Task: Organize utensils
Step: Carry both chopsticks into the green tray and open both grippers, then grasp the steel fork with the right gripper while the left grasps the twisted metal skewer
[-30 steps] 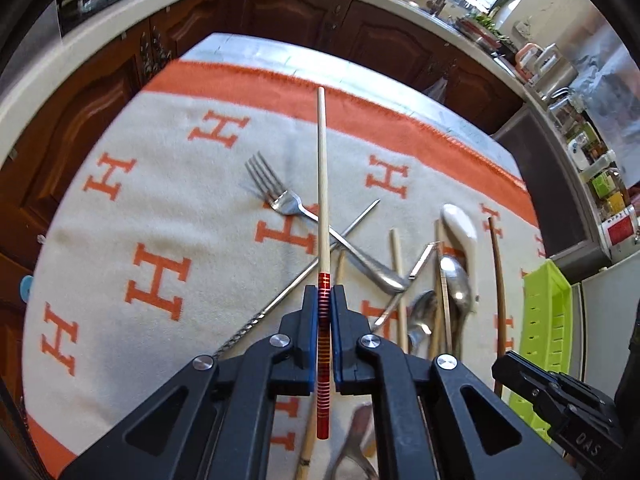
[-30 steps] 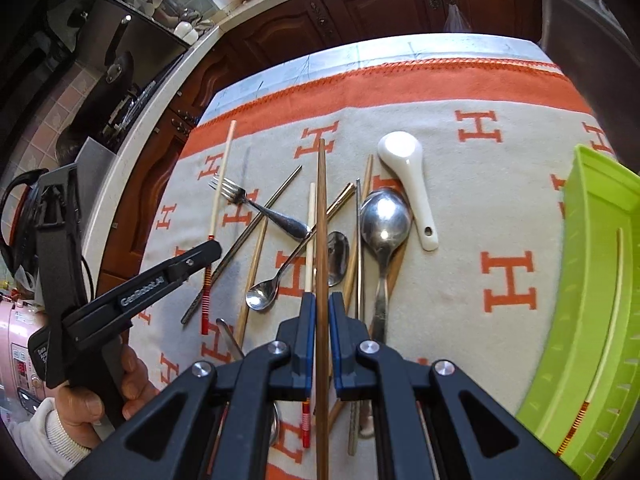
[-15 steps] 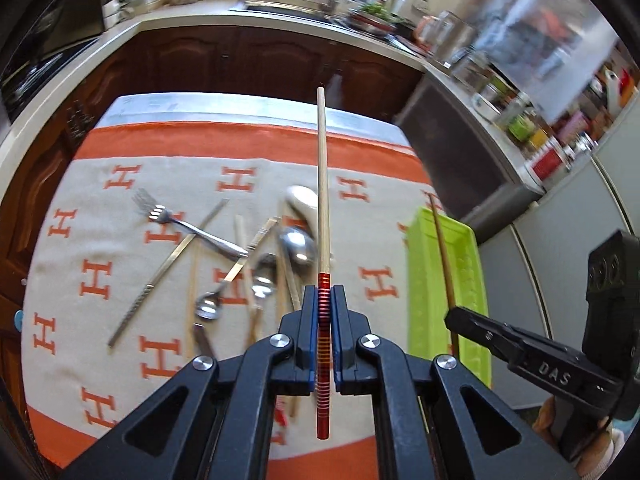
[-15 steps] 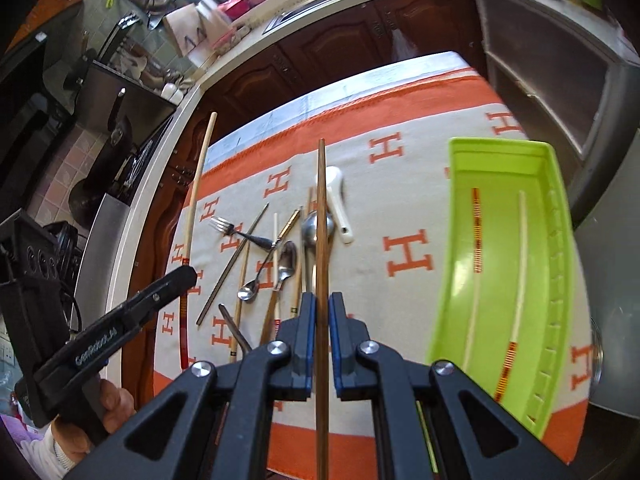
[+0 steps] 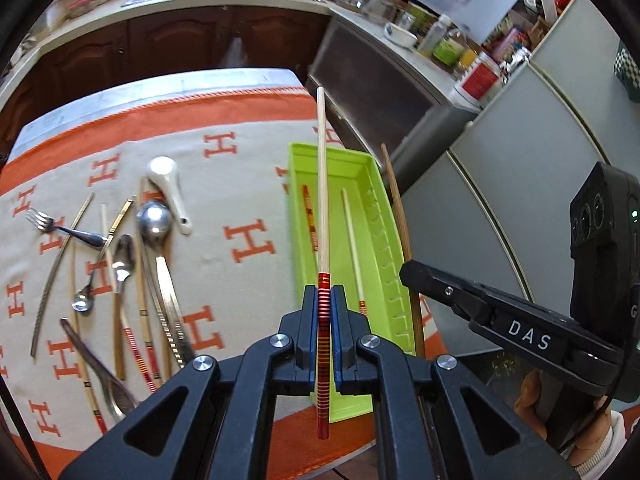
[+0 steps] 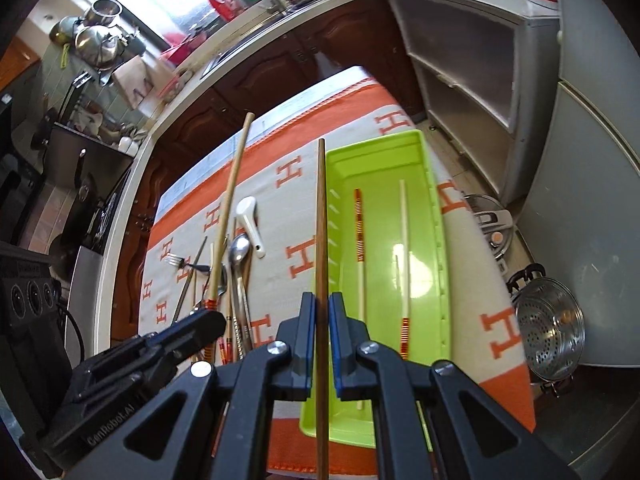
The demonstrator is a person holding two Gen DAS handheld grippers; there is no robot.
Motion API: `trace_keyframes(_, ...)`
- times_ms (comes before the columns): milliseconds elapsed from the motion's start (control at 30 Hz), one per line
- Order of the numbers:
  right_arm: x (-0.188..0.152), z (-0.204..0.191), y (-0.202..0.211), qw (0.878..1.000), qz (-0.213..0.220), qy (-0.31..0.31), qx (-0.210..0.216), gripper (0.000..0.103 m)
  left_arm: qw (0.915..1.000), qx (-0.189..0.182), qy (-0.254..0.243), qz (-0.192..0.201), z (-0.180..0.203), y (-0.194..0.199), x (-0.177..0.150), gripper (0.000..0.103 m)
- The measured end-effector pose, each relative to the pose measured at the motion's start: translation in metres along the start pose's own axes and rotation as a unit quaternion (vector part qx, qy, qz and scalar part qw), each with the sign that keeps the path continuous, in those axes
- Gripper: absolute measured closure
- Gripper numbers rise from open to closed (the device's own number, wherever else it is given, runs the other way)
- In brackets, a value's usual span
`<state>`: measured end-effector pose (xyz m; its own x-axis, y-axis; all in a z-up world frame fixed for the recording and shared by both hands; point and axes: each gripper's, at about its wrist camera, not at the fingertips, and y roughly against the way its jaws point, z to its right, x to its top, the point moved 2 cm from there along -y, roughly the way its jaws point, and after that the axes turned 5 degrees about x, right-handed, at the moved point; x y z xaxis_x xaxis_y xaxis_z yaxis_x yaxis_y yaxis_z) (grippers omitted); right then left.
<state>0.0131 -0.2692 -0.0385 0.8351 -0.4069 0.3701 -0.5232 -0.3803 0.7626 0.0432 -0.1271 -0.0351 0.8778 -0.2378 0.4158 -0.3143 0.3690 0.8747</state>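
White lettering reads "DAS" on the right tongs (image 5: 404, 276) and "GenRobot.AI" on the left tongs (image 6: 218, 320). The left tongs (image 5: 324, 300) are clenched on a pale chopstick (image 5: 322, 184) with a red, gold-ringed end; it points away over the green tray (image 5: 384, 280). The right tongs (image 6: 321, 304) grasp a plain brown chopstick (image 6: 321, 216), lengthwise along the tray's (image 6: 436, 208) left wall. Two matching pale chopsticks (image 6: 360, 248) lie lengthwise inside the tray. Left of the tray, spoons, a fork (image 5: 60, 228) and more chopsticks lie on the orange "H" cloth (image 5: 248, 184) over the table.

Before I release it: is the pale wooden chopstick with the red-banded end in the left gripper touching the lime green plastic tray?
Cannot tell. In the left wrist view the pale chopstick overlaps the tray in the picture only; no contact or gap shows. The left gripper clamps it.
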Motion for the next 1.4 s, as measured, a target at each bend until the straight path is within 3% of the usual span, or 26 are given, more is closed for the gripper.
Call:
trace_keyframes(300,0.011,0.03,-0.008,0.999,-0.002,-0.013,-0.043,0.096,0.9987,0.016,-0.039,-0.029,0.031,-0.041,0.002,0.099)
trace_keyframes(500,0.02,0.042,-0.016,0.998,-0.009,-0.016,-0.062,0.096,0.998,0.032,-0.043,-0.032,0.03,-0.047,0.0,0.085)
trace_keyframes(667,0.029,0.046,-0.024,0.996,-0.014,-0.005,-0.087,0.095,0.9983,0.042,-0.031,-0.026,0.019,-0.041,0.0,0.075)
trace_keyframes(800,0.032,0.047,-0.03,0.995,-0.022,-0.008,-0.093,0.082,0.9982,0.052,-0.02,-0.021,0.006,-0.034,0.0,0.068)
trace_keyframes(900,0.029,0.041,-0.032,0.996,-0.023,-0.001,-0.087,0.08,0.9979,0.063,-0.007,-0.014,-0.006,-0.028,-0.002,0.058)
trace_keyframes(1400,0.004,-0.015,-0.051,0.993,-0.063,0.085,-0.057,0.08,0.9907,0.123,0.056,0.011,-0.079,0.011,-0.017,0.058)
